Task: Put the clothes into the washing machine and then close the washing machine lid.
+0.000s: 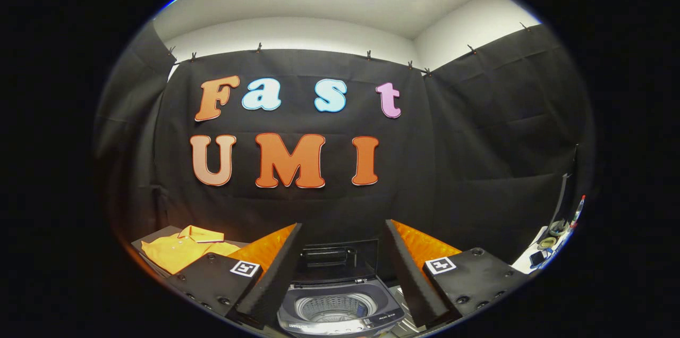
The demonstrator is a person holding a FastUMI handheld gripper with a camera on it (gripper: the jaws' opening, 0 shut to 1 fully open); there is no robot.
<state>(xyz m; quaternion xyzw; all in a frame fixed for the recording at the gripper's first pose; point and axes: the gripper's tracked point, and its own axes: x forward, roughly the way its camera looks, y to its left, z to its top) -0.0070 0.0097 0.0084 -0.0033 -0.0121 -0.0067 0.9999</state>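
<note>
between my gripper's (340, 263) two fingers (265, 285) i see a small top-loading washing machine (340, 309), sitting low and just ahead of the tips. its lid (337, 259) stands up and open at the back, and i can look down into the ribbed metal drum (336, 307), where i make out no clothing. the fingers are spread wide apart with nothing held between them; neither one touches the machine from what i can tell.

off beyond the left finger lies an orange polo shirt (183, 250), folded flat with its collar up, on a dark table (154, 237). it is well apart from the washer and from my fingers.

past the right finger there is a pale tabletop (528, 261) with a few small bits on it, too small and blurred for me to name. behind everything hangs the black cloth wall (478, 141), pegged along its top edge, with a white wall and ceiling above.
</note>
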